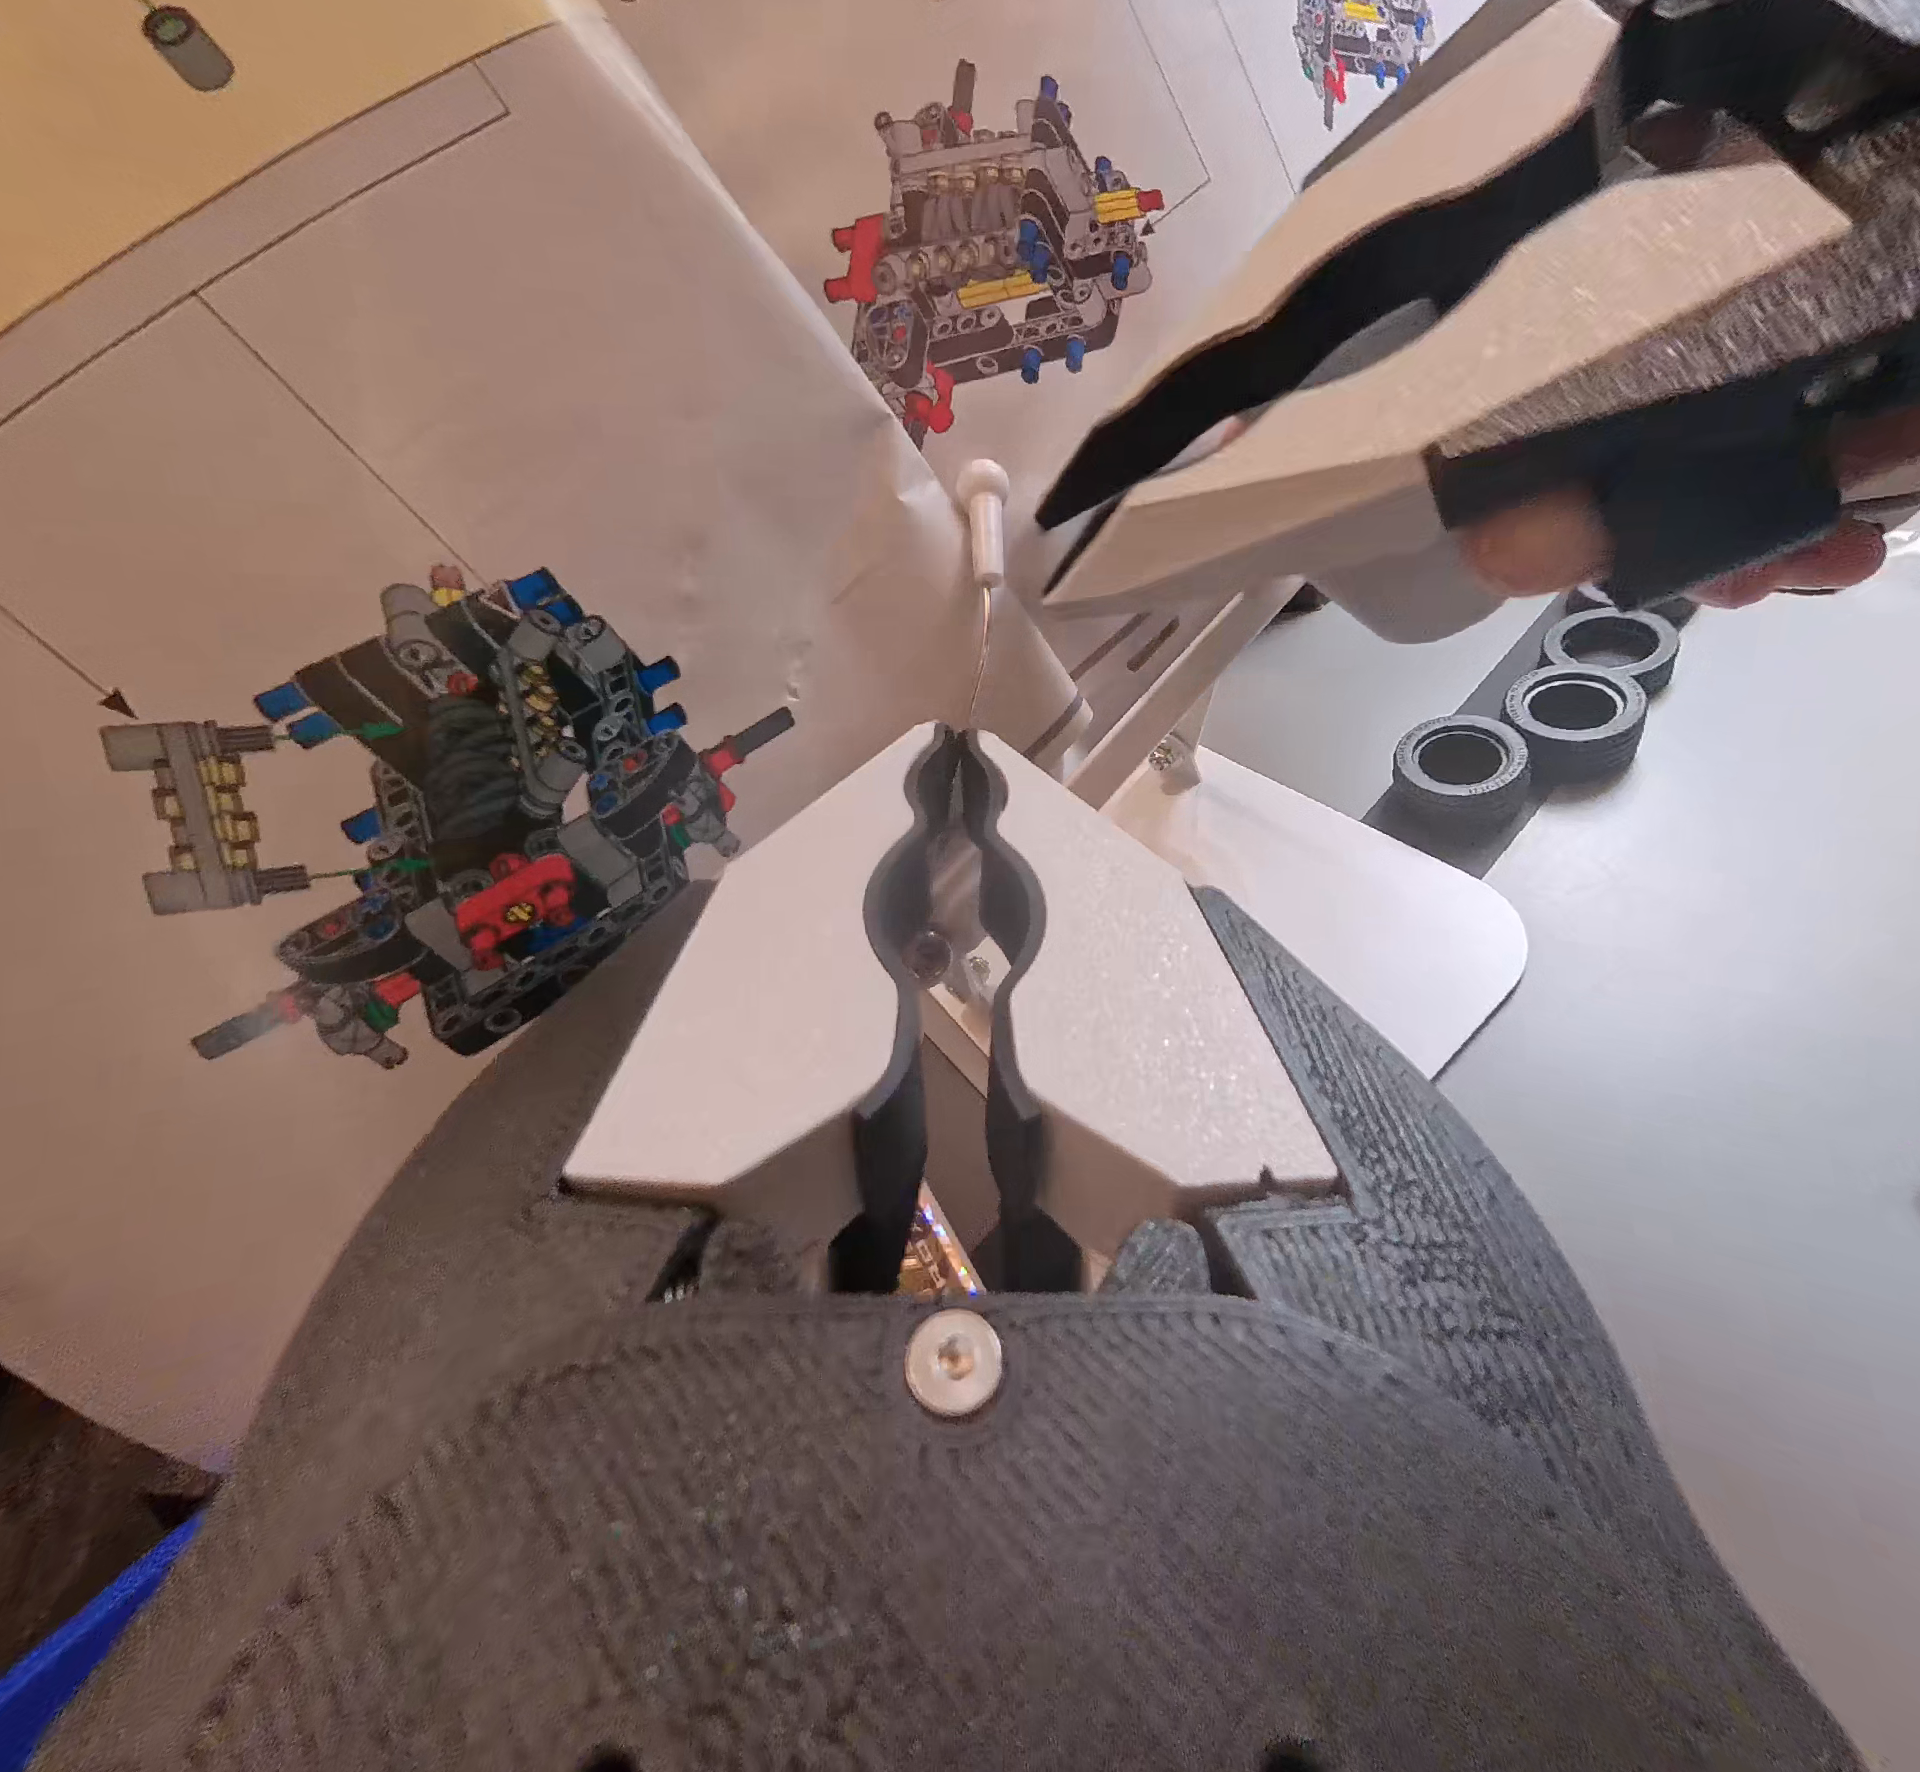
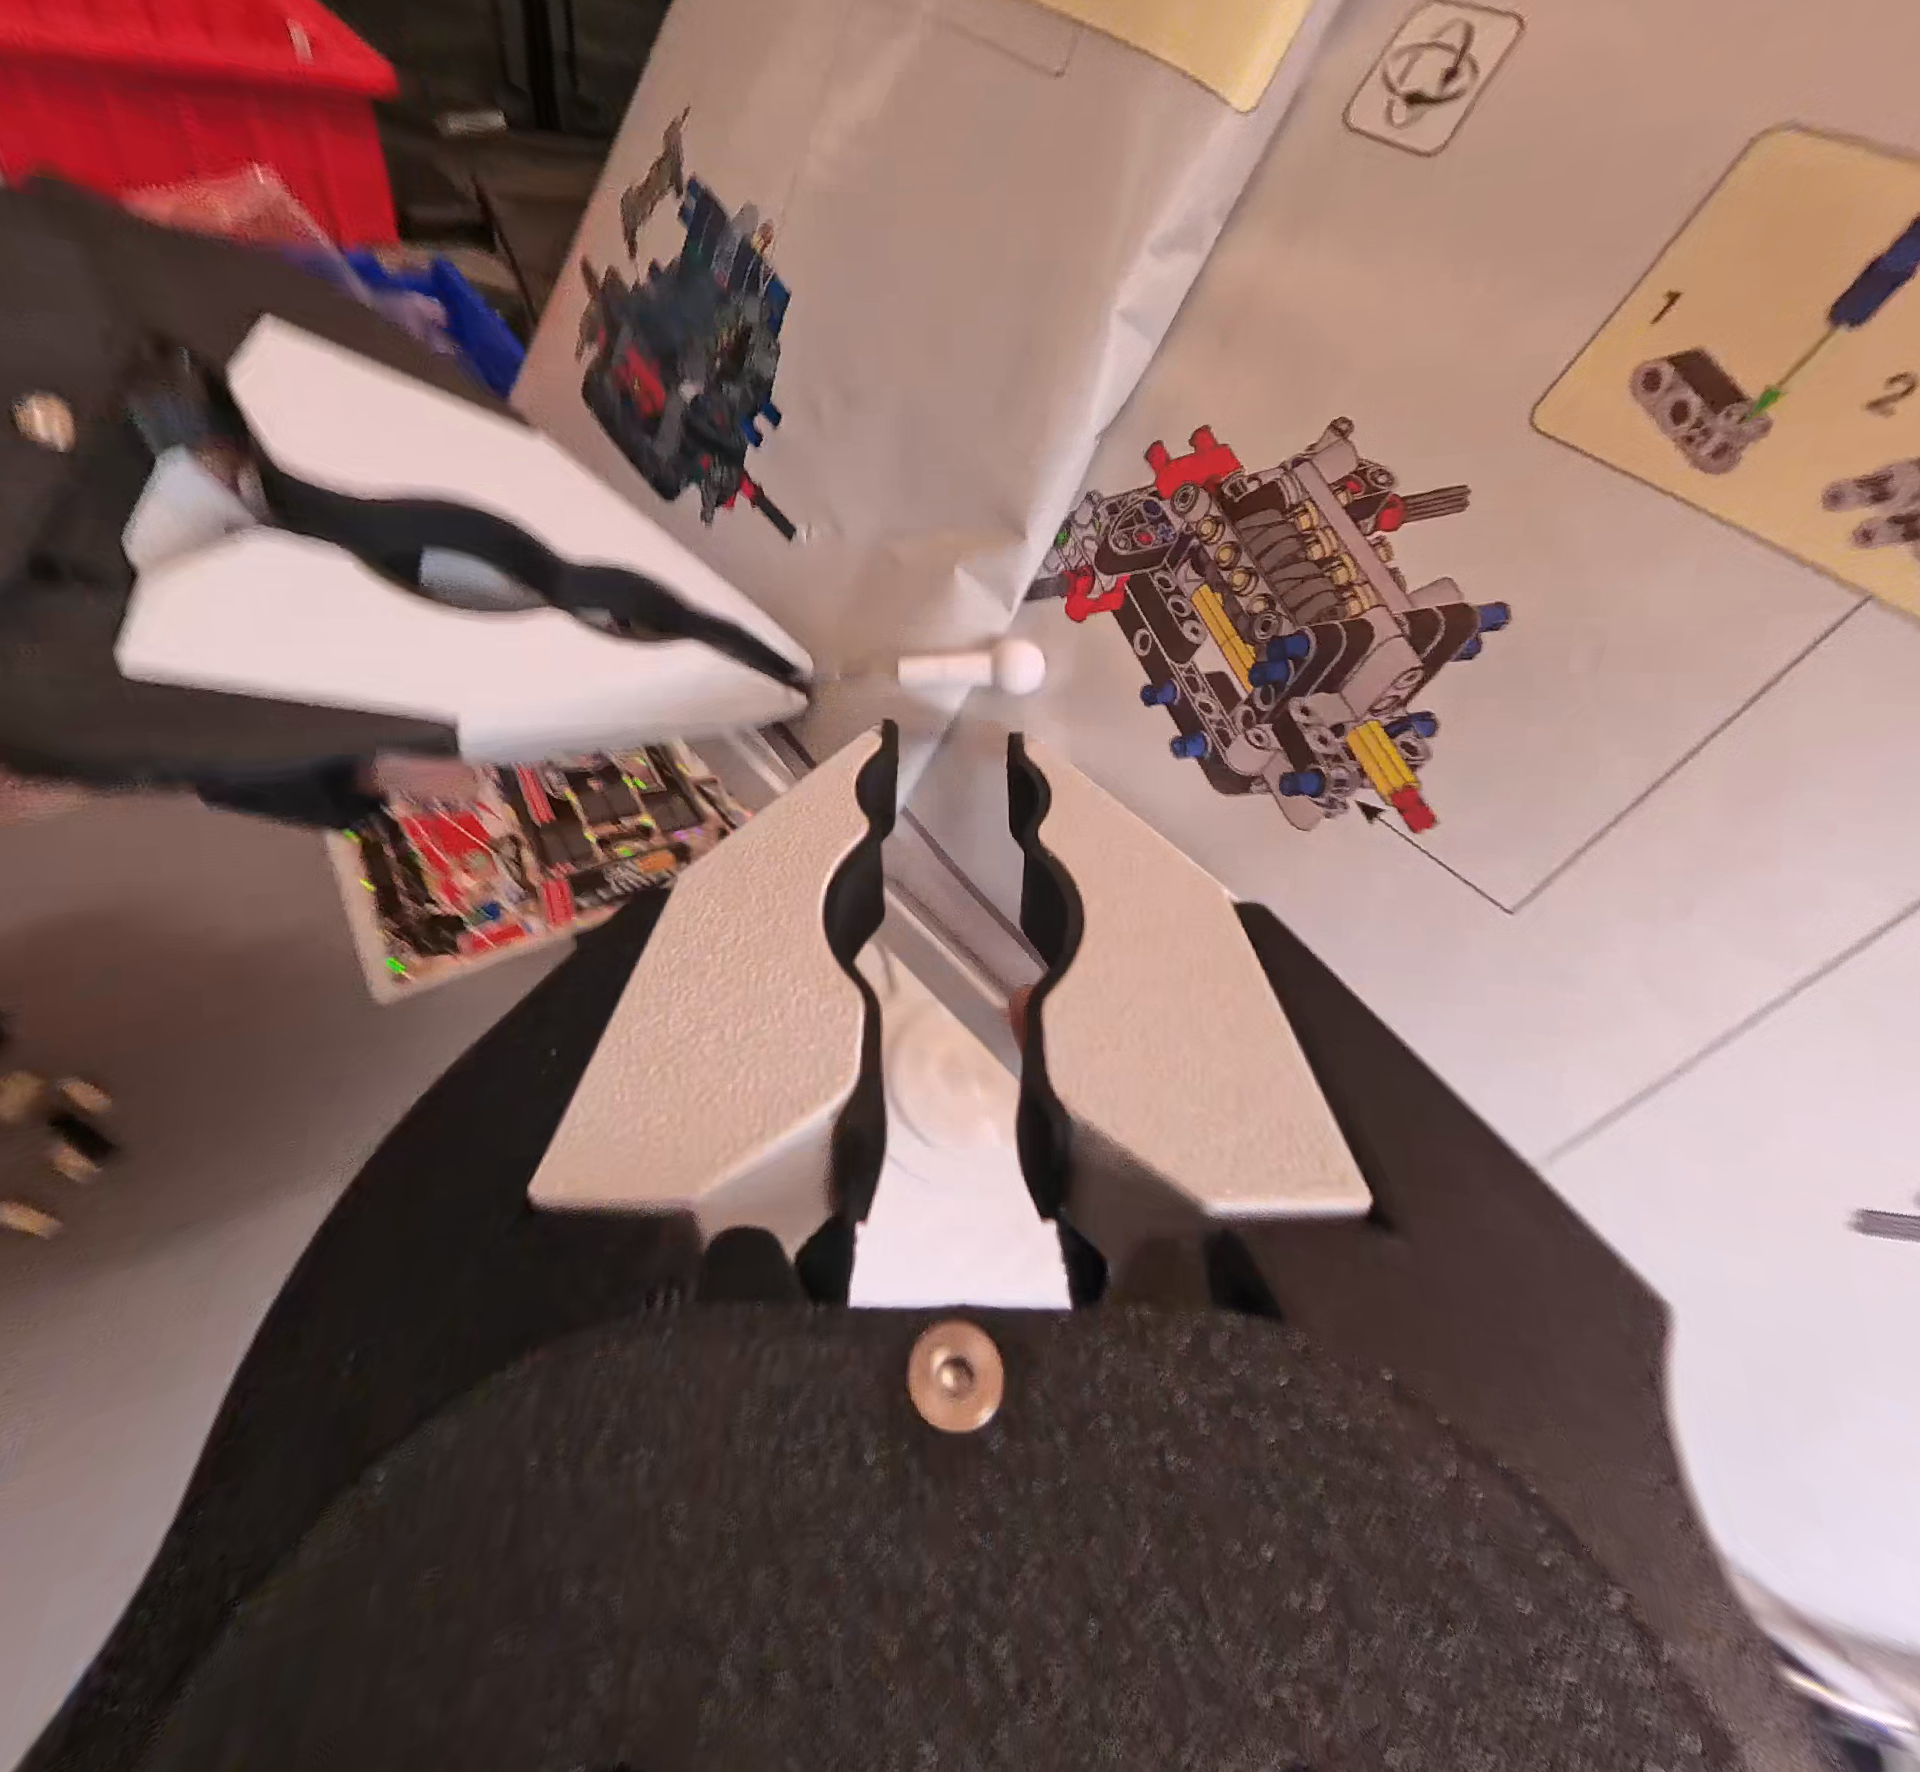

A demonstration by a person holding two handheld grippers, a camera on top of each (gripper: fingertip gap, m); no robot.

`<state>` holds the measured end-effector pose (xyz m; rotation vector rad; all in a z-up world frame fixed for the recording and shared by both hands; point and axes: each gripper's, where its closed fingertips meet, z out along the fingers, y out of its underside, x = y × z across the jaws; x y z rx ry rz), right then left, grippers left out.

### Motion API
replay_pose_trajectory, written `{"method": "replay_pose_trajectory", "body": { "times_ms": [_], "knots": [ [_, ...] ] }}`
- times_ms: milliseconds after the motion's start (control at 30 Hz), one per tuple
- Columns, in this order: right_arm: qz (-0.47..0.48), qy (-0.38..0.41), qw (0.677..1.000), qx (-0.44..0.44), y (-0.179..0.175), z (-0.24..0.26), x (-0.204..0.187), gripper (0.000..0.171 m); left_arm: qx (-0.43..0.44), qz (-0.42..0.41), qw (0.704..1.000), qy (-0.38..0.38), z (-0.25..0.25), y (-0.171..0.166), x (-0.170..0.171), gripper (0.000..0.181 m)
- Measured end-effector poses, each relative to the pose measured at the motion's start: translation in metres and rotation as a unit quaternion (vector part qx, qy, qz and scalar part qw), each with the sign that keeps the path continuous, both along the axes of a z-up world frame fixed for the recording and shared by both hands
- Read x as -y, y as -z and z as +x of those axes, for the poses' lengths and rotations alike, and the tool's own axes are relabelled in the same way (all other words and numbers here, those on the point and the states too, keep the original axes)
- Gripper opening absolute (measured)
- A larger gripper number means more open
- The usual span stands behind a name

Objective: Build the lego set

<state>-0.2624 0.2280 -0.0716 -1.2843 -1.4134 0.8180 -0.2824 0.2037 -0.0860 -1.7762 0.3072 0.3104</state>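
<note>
The open instruction booklet (image 1: pixel 520 475) leans on a white stand (image 1: pixel 1403 943). A thin wire page holder with a white knob (image 1: pixel 982 517) presses against the fold at the bottom of the pages. My left gripper (image 1: pixel 956 740) is shut on that wire just below the knob. My right gripper (image 2: pixel 951 740) is open and empty, with its tips just below the knob (image 2: pixel 977 668) at the booklet's (image 2: pixel 1351 891) lower edge. The right gripper also shows in the left wrist view (image 1: pixel 1044 559), close to the knob. The left gripper shows in the right wrist view (image 2: pixel 800 678). No built model is in view.
Three black tyres (image 1: pixel 1569 704) lie on the grey table right of the stand. A colourful printed sheet (image 2: pixel 520 849) lies flat left of the stand. Small loose parts (image 2: pixel 52 1140) sit at the far left. A red bin (image 2: pixel 177 60) and a blue bin (image 2: pixel 457 309) stand behind. Some 4 centimetres of space lies between my two pairs of fingers.
</note>
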Motion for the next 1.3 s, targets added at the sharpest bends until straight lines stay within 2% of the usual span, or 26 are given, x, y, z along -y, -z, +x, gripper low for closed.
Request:
{"method": "replay_pose_trajectory", "body": {
  "times_ms": [100, 133, 233, 333, 433, 467, 533, 600, 667, 767, 833, 900, 1033, 1133, 1300],
  "knots": [
    [-0.113, 0.010, 0.993, -0.017, -0.006, -0.009, 0.005, 0.021, -0.023, 0.003, 1.000, -0.001, 0.000, 0.000, 0.000, 0.000],
    [-0.137, 0.026, 0.990, -0.018, -0.006, -0.010, 0.002, 0.015, -0.029, 0.004, 1.000, 0.000, 0.000, 0.000, 0.000, 0.000],
    [-0.180, 0.043, 0.983, -0.007, -0.003, -0.008, 0.002, 0.014, -0.036, 0.002, 0.999, 0.010, 0.001, 0.002, 0.001, 0.002],
    [-0.159, 0.064, 0.985, 0.012, 0.005, -0.001, -0.003, 0.015, 0.004, -0.007, 0.999, 0.035, 0.006, 0.001, 0.006, 0.006],
    [-0.112, 0.082, 0.989, 0.048, 0.012, 0.004, -0.004, 0.013, 0.056, 0.052, 0.995, 0.057, 0.002, -0.025, 0.025, 0.016],
    [-0.084, 0.104, 0.989, 0.069, 0.018, 0.008, -0.009, 0.000, 0.083, 0.080, 0.992, 0.047, -0.009, -0.038, 0.033, 0.017],
    [-0.066, 0.102, 0.988, 0.095, 0.028, 0.012, -0.011, 0.001, 0.144, 0.139, 0.980, -0.005, -0.052, -0.063, 0.053, 0.023],
    [-0.070, 0.080, 0.991, 0.086, 0.025, 0.014, -0.006, 0.012, 0.209, 0.168, 0.961, -0.066, -0.106, -0.071, 0.071, 0.048],
    [-0.039, 0.079, 0.994, 0.057, 0.008, 0.018, -0.005, 0.012, 0.275, 0.152, 0.945, -0.095, -0.147, -0.060, 0.077, 0.077],
    [0.011, 0.052, 0.998, 0.022, -0.015, 0.014, 0.005, 0.017, 0.370, 0.094, 0.922, -0.056, -0.167, -0.032, 0.066, 0.118],
    [0.017, 0.027, 0.999, 0.037, -0.012, 0.007, 0.013, 0.028, 0.439, 0.058, 0.896, 0.010, -0.157, -0.022, 0.054, 0.133],
    [0.015, 0.023, 0.998, 0.054, -0.004, 0.003, 0.013, 0.034, 0.470, 0.034, 0.879, 0.074, -0.140, -0.022, 0.046, 0.128],
    [0.015, 0.024, 0.999, 0.031, -0.002, 0.003, 0.012, 0.032, 0.448, 0.045, 0.887, 0.100, -0.139, -0.029, 0.047, 0.070],
    [0.036, 0.031, 0.998, 0.029, 0.002, 0.004, 0.008, 0.030, 0.420, 0.054, 0.900, 0.098, -0.145, -0.036, 0.056, 0.038],
    [0.035, 0.043, 0.998, 0.037, 0.015, 0.003, 0.001, 0.030, 0.308, 0.027, 0.949, 0.053, -0.143, -0.043, 0.061, 0.023]
  ]
}}
